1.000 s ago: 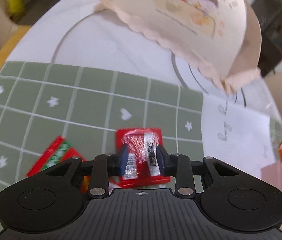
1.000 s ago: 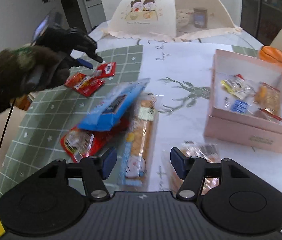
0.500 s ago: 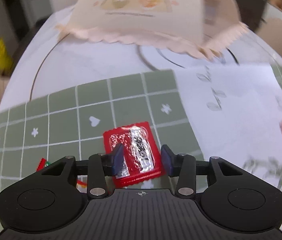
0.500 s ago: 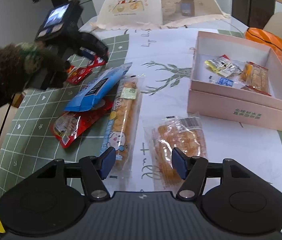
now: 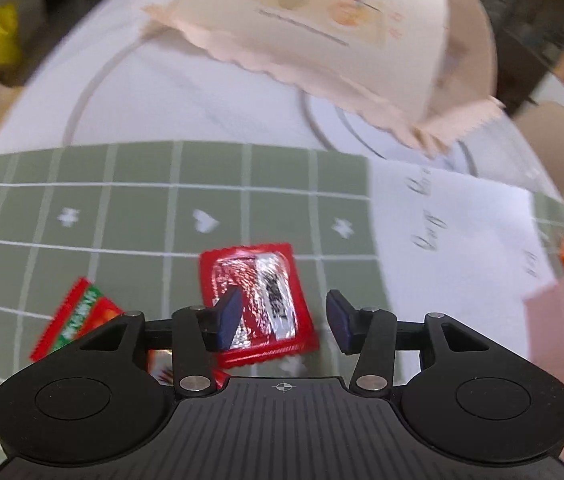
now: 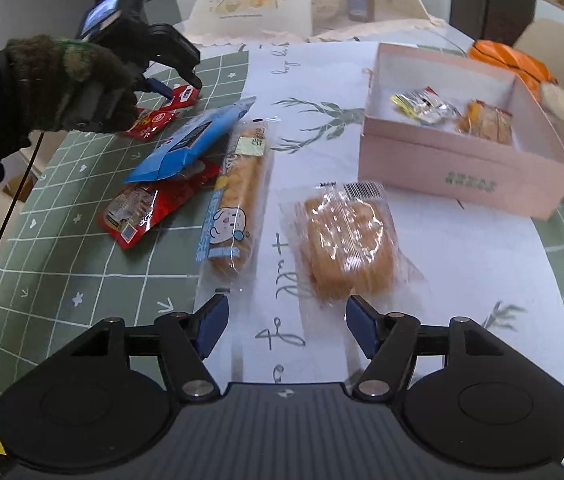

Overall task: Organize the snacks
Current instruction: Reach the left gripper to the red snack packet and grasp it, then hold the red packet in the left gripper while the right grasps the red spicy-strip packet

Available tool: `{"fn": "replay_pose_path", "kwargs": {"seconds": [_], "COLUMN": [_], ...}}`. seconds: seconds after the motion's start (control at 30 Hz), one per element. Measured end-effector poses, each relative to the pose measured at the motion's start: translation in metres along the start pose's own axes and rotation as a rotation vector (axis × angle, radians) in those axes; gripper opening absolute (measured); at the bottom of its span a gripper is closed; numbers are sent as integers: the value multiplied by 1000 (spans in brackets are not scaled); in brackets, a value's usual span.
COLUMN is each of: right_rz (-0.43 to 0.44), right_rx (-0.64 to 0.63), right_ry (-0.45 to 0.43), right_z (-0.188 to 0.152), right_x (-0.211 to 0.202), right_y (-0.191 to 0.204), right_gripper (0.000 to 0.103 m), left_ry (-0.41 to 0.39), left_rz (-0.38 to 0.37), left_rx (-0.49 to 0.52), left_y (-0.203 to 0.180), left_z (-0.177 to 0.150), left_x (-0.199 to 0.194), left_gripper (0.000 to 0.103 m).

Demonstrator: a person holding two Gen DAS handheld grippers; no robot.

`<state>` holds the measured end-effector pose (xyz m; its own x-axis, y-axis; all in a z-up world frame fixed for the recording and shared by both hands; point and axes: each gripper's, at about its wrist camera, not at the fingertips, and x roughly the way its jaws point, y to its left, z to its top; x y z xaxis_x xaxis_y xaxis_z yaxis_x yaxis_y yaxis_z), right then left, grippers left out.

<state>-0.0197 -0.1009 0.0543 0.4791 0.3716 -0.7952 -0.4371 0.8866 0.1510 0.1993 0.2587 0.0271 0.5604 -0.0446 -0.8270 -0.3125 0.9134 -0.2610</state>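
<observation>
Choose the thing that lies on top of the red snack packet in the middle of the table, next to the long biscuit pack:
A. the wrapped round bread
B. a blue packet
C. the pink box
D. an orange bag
B: in the right wrist view the blue packet rests tilted over the red snack packet, beside the long biscuit pack.

Green grid-patterned mat (image 5: 130, 208) — red, seemingly silver-foiled sachet (image 5: 258, 300); pink box (image 6: 466, 176).

Blurred pink box (image 5: 562, 360), edge-cropped

A box (image 6: 462, 172) sits toward the table's (image 6: 482, 264) right edge with packets (image 6: 426, 106) inside; a bread pack (image 6: 346, 240) lies before it, other snacks (image 6: 238, 196) leftward.
</observation>
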Motion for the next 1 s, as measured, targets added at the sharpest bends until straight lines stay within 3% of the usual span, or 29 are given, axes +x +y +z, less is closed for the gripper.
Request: {"fn": "replay_pose_path", "kwargs": {"seconds": [0.07, 0.13, 0.2, 0.27, 0.33, 0.4, 0.47, 0.5, 0.67, 0.83, 1.0], "right_rz": [2, 5, 6, 0, -5, -7, -13, -16, -31, -31, -40], "right_rx": [-1, -5, -11, -19, -21, -13, -8, -8, -12, -6, -8], "right_ry": [-5, -10, -17, -25, -28, -23, -13, -8, 7, -10, -37], "right_z": [-2, -2, -2, -2, -2, -4, -6, -7, -10, -7, 5], "right_x": [-1, -2, -3, -5, -7, -7, -6, -5, -3, -5, -3], "right_y": [2, 3, 5, 7, 8, 7, 7, 6, 6, 3, 1], "right_gripper": [66, 66, 66, 66, 66, 66, 66, 66, 66, 66, 66], "left_ry": [8, -17, -46, -55, -47, -41, -44, -37, -41, 2, 2], "left_rz": [-13, 50, 115, 126, 95, 87, 125, 160, 210, 142, 17], "left_rx": [9, 36, 61, 63, 35, 25, 56, 78, 153, 175, 263], "left_y": [0, -3, -8, -12, -12, -15, -21, -23, -28, -31, -44], "left_z": [-2, -5, -8, -8, -4, -1, 1, 1, -6, -19, -73], "left_x": [-1, -2, -2, 0, 4, 7, 12, 15, 18, 7, -22], "left_gripper": [51, 40, 40, 42, 55, 56, 57, 66, 65, 64, 58]}}
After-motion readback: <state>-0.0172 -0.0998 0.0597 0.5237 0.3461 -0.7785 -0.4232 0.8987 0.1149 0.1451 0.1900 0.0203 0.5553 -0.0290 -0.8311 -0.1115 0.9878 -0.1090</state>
